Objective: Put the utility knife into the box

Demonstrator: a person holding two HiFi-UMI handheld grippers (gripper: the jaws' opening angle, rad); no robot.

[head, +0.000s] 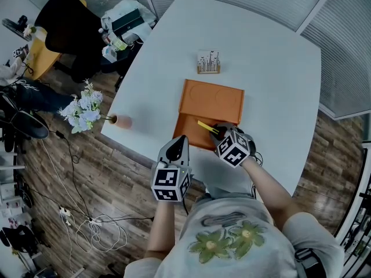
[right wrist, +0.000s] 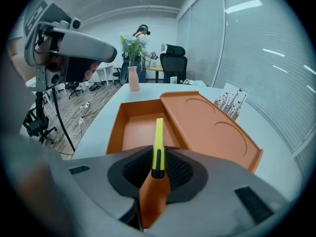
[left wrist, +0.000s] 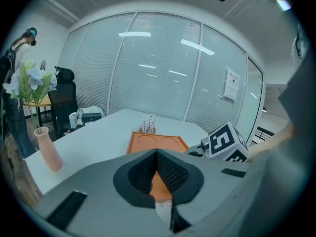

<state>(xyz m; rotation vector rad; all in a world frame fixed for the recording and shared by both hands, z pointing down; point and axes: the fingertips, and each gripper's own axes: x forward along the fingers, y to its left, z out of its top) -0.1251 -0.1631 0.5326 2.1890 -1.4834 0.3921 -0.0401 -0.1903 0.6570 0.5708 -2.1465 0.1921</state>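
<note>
The right tool [right wrist: 159, 171] pinches the yellow utility knife [right wrist: 158, 139] over the orange box [right wrist: 114, 132] at frame centre. The left tool [left wrist: 157, 171] is pressed together, empty.

Yellow utility knife [right wrist: 158, 137]; orange box [right wrist: 133, 127]; white table [head: 261, 57]; pink vase [head: 123, 121].

The head view looks steeply down on the white table [head: 272, 68] from above, while both gripper views skim low and close across it, sharing the orange box [head: 211, 100] mid-frame.
</note>
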